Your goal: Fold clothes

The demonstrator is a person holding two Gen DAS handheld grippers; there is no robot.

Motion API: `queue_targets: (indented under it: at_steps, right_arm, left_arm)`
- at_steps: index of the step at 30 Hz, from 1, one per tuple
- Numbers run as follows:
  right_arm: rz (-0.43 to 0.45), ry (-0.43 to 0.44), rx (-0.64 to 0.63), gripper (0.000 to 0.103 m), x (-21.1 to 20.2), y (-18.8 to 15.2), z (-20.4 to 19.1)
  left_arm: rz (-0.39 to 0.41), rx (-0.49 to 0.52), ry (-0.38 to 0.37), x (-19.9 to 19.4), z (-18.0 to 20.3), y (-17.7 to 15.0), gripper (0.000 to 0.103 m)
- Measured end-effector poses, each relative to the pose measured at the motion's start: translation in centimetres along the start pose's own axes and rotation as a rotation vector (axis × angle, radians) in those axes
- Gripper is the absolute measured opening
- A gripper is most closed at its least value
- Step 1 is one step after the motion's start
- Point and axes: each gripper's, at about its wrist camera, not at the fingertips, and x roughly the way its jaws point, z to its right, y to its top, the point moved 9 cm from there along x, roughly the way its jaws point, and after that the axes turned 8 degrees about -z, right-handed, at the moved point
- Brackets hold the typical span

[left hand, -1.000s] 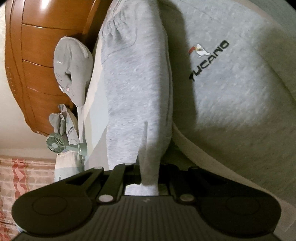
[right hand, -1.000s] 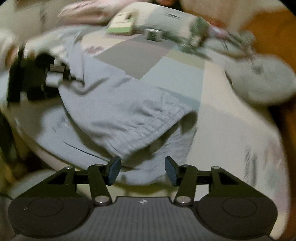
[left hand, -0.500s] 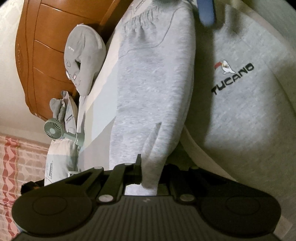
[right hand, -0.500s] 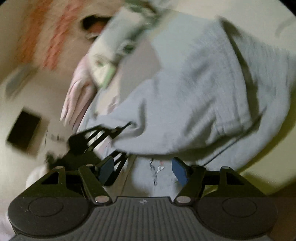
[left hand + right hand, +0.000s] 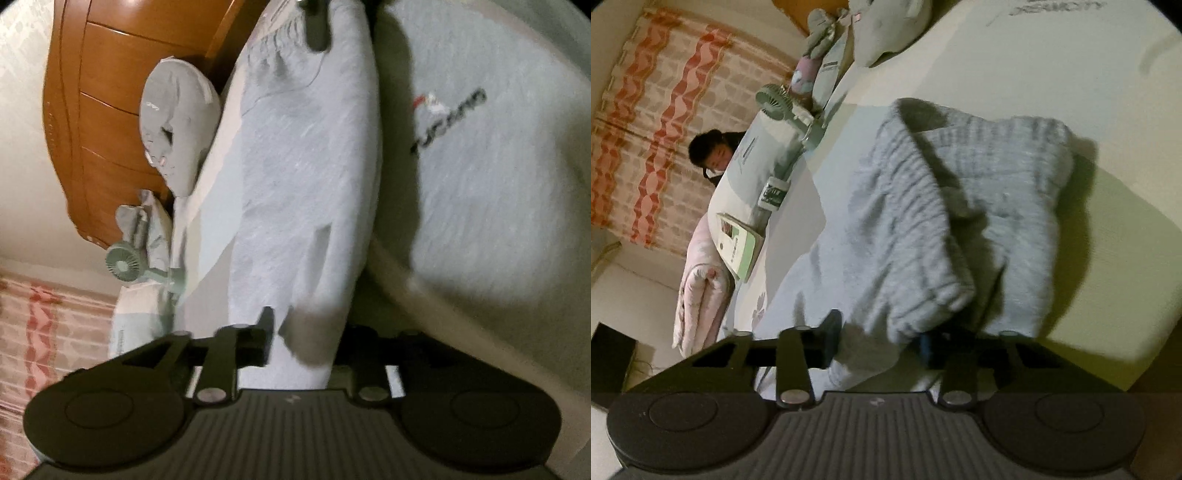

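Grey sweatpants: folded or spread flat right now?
Partly folded. The grey sweatpants are doubled over, the ribbed waistband lying on a lower layer; edges uneven, so not a finished fold.

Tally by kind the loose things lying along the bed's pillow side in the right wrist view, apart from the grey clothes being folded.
Handheld fan: 1
Book: 1
Plush toys: 2, grey and purple
Folded pink quilt: 1
Total: 5

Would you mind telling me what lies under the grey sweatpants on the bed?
The grey sweatpants lie on a pale patchwork bedsheet; whatever is directly beneath the fabric is covered.
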Motion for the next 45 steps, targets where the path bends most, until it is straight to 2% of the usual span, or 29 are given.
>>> queue_targets:
  at_steps: [2,7,11,16,18,20,23,26,29,36,41,45]
  right_arm:
    - [0.001,0.009,0.011,0.032,0.0,0.0,0.4]
    - [0.005,-0.003,-0.011,0.032,-0.1,0.0,0.4]
    - [0.005,0.0,-0.017,0.032,-0.2,0.0,0.5]
    - [0.004,0.0,-0.021,0.032,-0.3,-0.1,1.0]
    - [0.003,-0.001,-0.026,0.032,-0.4,-0.1,1.0]
    - [0.003,-0.002,-0.026,0.032,-0.4,-0.2,0.9]
    - [-0.002,-0.011,-0.032,0.032,-0.5,-0.2,0.8]
    - [-0.004,-0.049,-0.063,0.026,-0.6,-0.3,0.4]
    - [0.003,-0.066,-0.079,0.027,-1.0,-0.2,0.0]
    - [0.068,-0.119,-0.175,0.02,-2.9,0.7,-1.3]
    - [0.112,-0.178,-0.263,0.019,-4.8,2.6,-2.1]
    - [0.126,-0.23,-0.293,0.018,-5.6,3.8,-1.5]
  left_arm:
    - [-0.018,0.017,0.029,0.3,-0.3,-1.2,0.038]
    - [-0.095,0.052,0.078,2.3,-0.9,-4.9,0.038]
    - [-0.08,0.053,0.038,3.3,-1.5,-6.1,0.037]
    - [-0.05,0.176,0.025,2.6,-1.2,-6.1,0.037]
    - [-0.045,0.167,0.01,2.1,-1.1,-6.3,0.037]
    - [-0.041,0.141,-0.01,1.8,-1.2,-6.2,0.033]
    - [-0.04,0.12,-0.037,1.4,-1.0,-6.2,0.005]
    - [-0.036,0.131,-0.022,0.6,-1.1,-6.4,0.003]
    - [-0.041,0.121,-0.007,-0.8,-1.8,-6.7,0.003]
    - [-0.012,0.202,0.04,-5.2,-1.7,-5.6,0.002]
    - [0.031,0.261,0.036,-8.4,-0.4,-3.8,0.002]
    - [0.079,0.281,0.002,-9.9,1.6,-2.0,0.002]
